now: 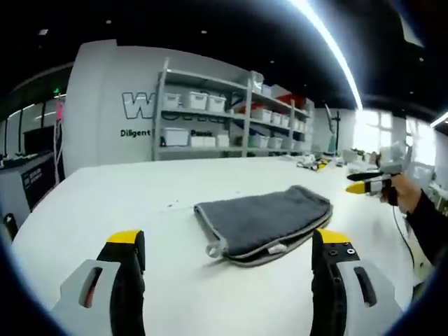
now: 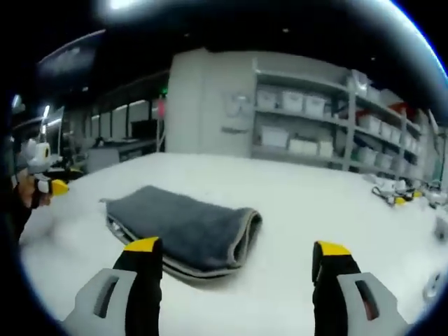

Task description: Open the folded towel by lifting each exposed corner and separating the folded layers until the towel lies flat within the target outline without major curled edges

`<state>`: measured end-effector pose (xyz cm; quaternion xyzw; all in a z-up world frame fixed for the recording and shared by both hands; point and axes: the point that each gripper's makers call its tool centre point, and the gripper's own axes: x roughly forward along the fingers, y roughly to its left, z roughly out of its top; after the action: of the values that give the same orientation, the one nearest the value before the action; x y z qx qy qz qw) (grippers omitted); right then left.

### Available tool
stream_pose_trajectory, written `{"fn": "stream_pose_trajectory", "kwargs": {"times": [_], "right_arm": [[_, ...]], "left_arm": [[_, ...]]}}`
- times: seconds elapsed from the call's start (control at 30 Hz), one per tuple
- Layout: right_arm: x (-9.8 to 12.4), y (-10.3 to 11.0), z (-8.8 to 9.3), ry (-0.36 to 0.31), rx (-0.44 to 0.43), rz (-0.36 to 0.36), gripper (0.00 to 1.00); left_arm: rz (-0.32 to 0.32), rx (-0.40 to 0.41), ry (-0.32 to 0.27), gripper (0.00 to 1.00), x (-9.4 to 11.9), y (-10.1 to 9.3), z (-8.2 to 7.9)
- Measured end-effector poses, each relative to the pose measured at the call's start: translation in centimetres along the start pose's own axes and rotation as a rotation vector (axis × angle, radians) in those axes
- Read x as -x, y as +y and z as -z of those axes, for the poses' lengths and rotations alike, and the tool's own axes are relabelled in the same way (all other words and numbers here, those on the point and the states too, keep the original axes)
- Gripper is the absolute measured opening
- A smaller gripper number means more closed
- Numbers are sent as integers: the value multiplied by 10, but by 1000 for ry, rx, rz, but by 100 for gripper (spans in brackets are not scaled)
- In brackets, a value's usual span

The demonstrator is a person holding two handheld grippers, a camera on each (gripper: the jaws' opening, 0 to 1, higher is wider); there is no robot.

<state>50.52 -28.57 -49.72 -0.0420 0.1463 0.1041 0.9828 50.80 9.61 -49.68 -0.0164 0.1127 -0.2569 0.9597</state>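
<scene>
Item 1, towel point(image 1: 269, 219): grey, folded, layers stacked, lying on white table point(image 1: 126, 203). In left gripper view it sits just ahead of the jaws, between them and a bit toward the right jaw; light-edged hem and a small loop tab face the gripper at the near-left corner. In right gripper view the towel point(image 2: 185, 227) lies ahead of and beside the left jaw, rolled fold edge pointing toward the gap between the jaws. No gripper touching it.

Item 2, left gripper point(image 1: 227, 241): black jaws w/ yellow tips, spread wide, nothing between them, hovering low over table short of the towel. Seen from the right gripper view, the left gripper point(image 2: 52, 185) is far out to the left, held in a person's hand, well apart from towel.

Item 3, right gripper point(image 2: 238, 248): same build, jaws wide apart, holding nothing; left jaw tip near towel's front edge, contact not evident. In left gripper view the right gripper point(image 1: 367, 185) is off to the right beyond the towel, yellow tip showing, dark sleeve point(image 1: 427, 224) behind it.

Item 4, bkgd: metal shelving point(image 1: 231, 115) w/ white bins past the table's far edge; wall w/ lettering alongside. Small clutter on far-right table end, too small to ID.
</scene>
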Motion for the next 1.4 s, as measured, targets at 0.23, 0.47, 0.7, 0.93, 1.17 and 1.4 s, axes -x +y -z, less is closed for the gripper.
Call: {"fn": "stream_pose_trajectory", "kwargs": {"times": [0.23,0.47,0.7,0.93,1.17,1.4], "right_arm": [[8,3,15,20,-14,16,87],[5,6,22,44,-14,9,83],[-1,5,14,33,-11,4,81],[-7,8,17,36,-12,-7,80],[-13,3,22,34,-49,-1,76],[-11,4,18,29,-34,-2,76]], "left_arm": [[26,10,-7,99,12,-5,3],[-1,60,-7,96,11,-10,13],[48,51,12,99,1,-49,28],[55,51,47,97,-4,-52,42],[73,135,41,99,-17,-24,26],[56,113,13,96,-25,2,-9]]}}
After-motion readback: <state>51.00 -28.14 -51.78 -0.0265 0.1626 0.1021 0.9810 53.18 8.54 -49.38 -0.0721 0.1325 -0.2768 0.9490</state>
